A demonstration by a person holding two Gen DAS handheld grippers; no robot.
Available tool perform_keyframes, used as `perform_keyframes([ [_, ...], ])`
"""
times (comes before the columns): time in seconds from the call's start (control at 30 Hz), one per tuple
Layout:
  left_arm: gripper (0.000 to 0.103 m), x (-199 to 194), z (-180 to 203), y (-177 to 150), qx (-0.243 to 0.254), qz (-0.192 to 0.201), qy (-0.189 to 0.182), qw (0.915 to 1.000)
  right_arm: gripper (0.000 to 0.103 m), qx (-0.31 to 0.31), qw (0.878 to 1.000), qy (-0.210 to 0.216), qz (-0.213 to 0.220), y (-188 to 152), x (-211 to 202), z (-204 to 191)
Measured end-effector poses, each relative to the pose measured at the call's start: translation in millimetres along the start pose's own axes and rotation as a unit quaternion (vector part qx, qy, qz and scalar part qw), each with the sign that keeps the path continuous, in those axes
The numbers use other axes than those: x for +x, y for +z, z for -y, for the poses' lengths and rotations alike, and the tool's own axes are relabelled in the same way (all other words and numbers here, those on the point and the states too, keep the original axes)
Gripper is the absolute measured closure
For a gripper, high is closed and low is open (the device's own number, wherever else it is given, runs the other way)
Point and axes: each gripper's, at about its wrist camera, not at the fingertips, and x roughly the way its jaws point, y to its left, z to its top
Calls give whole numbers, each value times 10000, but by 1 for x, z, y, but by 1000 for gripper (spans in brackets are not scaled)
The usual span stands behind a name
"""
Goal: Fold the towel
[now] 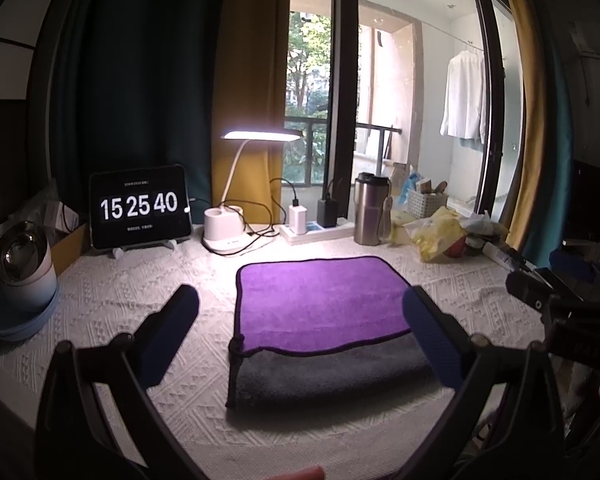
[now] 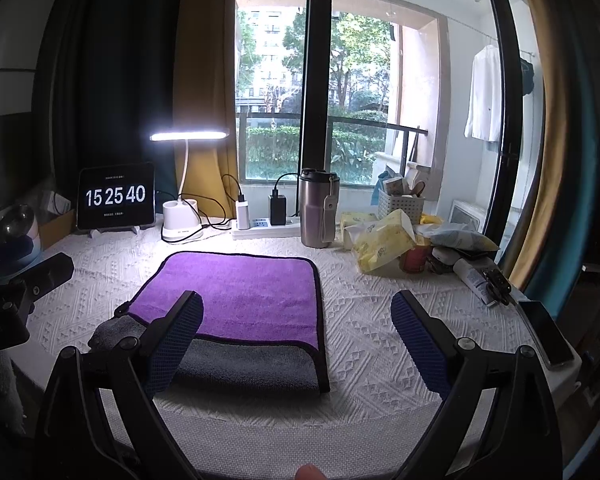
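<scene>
Between the two wide-open, empty claws, left claw (image 1: 300, 340) and right claw (image 2: 298, 344), lies the towel (image 1: 320, 300) on the white desk (image 1: 140, 300). It is folded, purple on top, grey sticking out at the near edge, black trim around it. Bare cloth shows on both sides. Along the far edge stand a clock (image 1: 140, 206), lamp (image 1: 224, 232) and steel cup (image 1: 370, 208).
</scene>
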Motion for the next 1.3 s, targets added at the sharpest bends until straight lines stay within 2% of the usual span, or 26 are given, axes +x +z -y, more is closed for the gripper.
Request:
perform_keyframes([
  [0.87, 0, 4, -2, 2, 54, -81, -32, 9999, 6, 56, 9999, 24, -90, -1, 5, 3],
  [1.3, 0, 23, -4, -4, 93, -395, 13, 9992, 6, 178, 9993, 83, -323, -6, 23, 11],
])
